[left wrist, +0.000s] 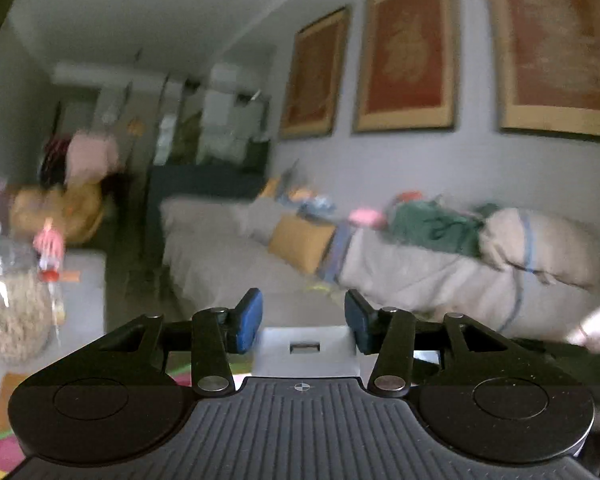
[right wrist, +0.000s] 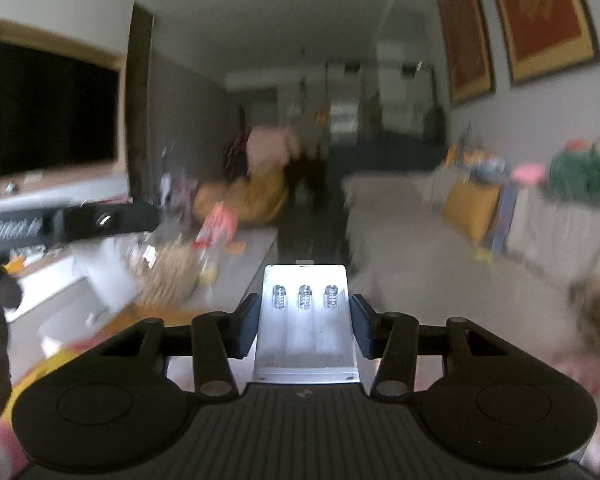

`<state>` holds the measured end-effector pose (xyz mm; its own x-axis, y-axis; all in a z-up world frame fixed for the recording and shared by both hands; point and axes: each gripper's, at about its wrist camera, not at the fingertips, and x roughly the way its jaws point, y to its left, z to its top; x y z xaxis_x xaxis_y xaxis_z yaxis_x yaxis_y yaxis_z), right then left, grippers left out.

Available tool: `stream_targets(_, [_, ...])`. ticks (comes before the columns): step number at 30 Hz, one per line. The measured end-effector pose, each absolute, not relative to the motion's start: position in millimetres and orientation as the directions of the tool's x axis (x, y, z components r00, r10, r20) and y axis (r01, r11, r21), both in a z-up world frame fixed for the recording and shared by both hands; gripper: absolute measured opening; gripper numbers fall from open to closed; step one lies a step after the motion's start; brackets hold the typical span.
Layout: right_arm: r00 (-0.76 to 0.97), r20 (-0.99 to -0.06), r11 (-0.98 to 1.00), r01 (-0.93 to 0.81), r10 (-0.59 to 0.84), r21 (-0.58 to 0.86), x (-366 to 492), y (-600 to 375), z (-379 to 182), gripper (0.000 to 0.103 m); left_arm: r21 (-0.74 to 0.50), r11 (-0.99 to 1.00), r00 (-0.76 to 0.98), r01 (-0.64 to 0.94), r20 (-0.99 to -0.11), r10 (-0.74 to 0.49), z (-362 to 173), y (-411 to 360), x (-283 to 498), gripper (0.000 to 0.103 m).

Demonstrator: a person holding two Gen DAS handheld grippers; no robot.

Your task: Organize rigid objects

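**Right gripper clamped on a battery holder**

My right gripper (right wrist: 304, 328) grips a white battery holder (right wrist: 305, 320) by its two long sides, the three contact springs at its far end facing up. My left gripper (right wrist: 80, 224) enters blurred from the left. Beyond, a sofa (right wrist: 440, 240) and a dark television (right wrist: 48, 116).

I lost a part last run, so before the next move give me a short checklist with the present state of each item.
1. Right gripper grips the white battery holder on both sides: ok.
2. Holder sits straight between the fingers: ok.
3. Holder's three spring slots hold no cells: ok.
4. Left gripper open, nothing clamped: ok.
5. Drop-off spot in view: cannot tell, both views are blurred.
6. Left gripper clear of the holder: cannot tell.
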<state>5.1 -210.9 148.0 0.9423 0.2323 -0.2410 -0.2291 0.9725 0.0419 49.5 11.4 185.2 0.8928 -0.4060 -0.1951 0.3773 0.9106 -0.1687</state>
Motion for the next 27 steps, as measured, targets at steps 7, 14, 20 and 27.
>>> stream_targets(7, [0.936,-0.299,0.983,-0.170,0.184,0.073,3,-229,113,0.080,-0.322,0.878,0.827,0.353,-0.332,-0.454,133,35,78,0.046])
stream_targets(14, [0.826,-0.515,0.972,-0.217,0.232,0.089,-11,-217,34,0.080,-0.195,0.981,0.932,0.021,-0.350,-0.090,81,102,42,0.046])
stream_targets(20, [0.794,-0.543,0.958,-0.273,0.274,0.083,-19,-196,13,0.080,-0.388,0.912,0.867,-0.133,-0.491,-0.083,45,152,36,0.046])
stream_targets(27, [0.792,-0.550,0.960,-0.271,0.264,0.070,-19,-195,15,0.080,-0.345,0.938,0.825,-0.032,-0.538,-0.169,32,119,53,0.046])
